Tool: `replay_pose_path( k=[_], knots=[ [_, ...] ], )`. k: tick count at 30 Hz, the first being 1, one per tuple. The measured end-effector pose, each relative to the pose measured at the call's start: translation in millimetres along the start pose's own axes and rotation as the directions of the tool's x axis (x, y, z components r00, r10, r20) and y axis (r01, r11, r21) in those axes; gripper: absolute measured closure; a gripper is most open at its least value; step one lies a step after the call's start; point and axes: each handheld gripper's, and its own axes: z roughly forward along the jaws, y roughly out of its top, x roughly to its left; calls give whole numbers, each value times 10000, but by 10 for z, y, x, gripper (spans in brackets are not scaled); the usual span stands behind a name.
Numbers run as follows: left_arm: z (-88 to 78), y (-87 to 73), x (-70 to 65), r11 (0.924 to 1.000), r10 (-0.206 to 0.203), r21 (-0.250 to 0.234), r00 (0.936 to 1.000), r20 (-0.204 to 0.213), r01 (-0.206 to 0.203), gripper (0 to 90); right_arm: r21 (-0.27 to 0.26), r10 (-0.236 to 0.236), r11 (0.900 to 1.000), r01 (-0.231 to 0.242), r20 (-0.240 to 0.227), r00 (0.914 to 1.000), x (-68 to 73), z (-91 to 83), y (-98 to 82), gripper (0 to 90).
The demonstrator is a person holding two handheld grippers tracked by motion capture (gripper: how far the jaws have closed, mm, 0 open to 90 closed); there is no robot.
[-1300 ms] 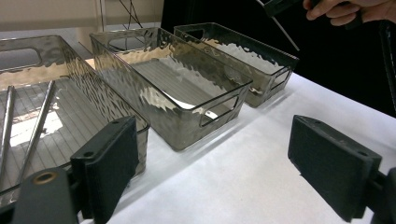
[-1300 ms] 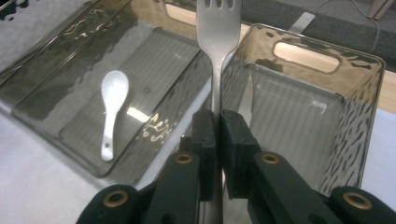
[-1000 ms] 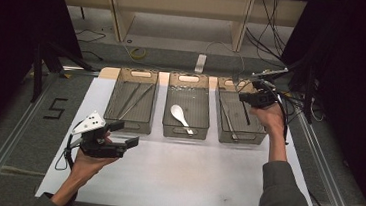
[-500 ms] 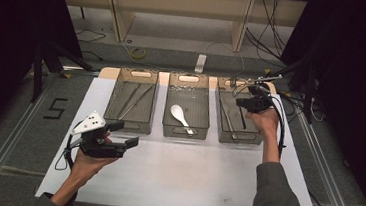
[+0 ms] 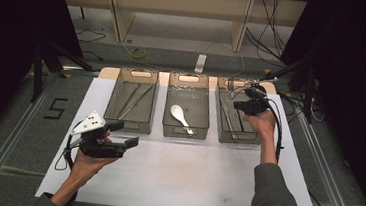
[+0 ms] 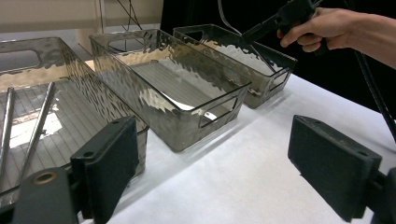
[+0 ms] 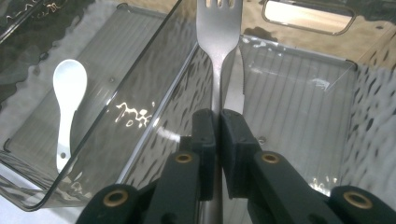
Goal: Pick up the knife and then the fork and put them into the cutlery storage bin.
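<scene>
My right gripper (image 7: pixel 217 119) is shut on the handle of a metal fork (image 7: pixel 215 28), whose tines point away from me. It hangs over the right grey bin (image 7: pixel 299 53), above a knife (image 7: pixel 236 88) lying on the bin's floor. From above, the right gripper (image 5: pixel 243 106) is over that bin's far half. A white spoon (image 5: pixel 180 117) lies in the middle bin (image 5: pixel 184 132). Over the white mat, in front of the left bin (image 5: pixel 130 124), my left gripper (image 5: pixel 127 133) is open with nothing between its jaws (image 6: pixel 224 163).
Two thin metal sticks (image 5: pixel 133 101) lie in the left bin. The three bins stand side by side at the far edge of the white mat (image 5: pixel 189 179). A cable (image 5: pixel 277 136) trails from the right gripper along the forearm. Dark curtains flank the table.
The right gripper has sunk a little toward the right bin and shifted slightly left, fork still in it. The left gripper has stayed put.
</scene>
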Motion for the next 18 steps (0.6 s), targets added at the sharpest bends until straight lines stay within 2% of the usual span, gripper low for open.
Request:
replay_pose_path(
  k=[18],
  knots=[
    [3, 1, -4, 10000, 26, 4, 10000, 29, -26, 157, 361, 156, 9992, -157, 34, 9999, 21, 160, -96, 850]
  ],
)
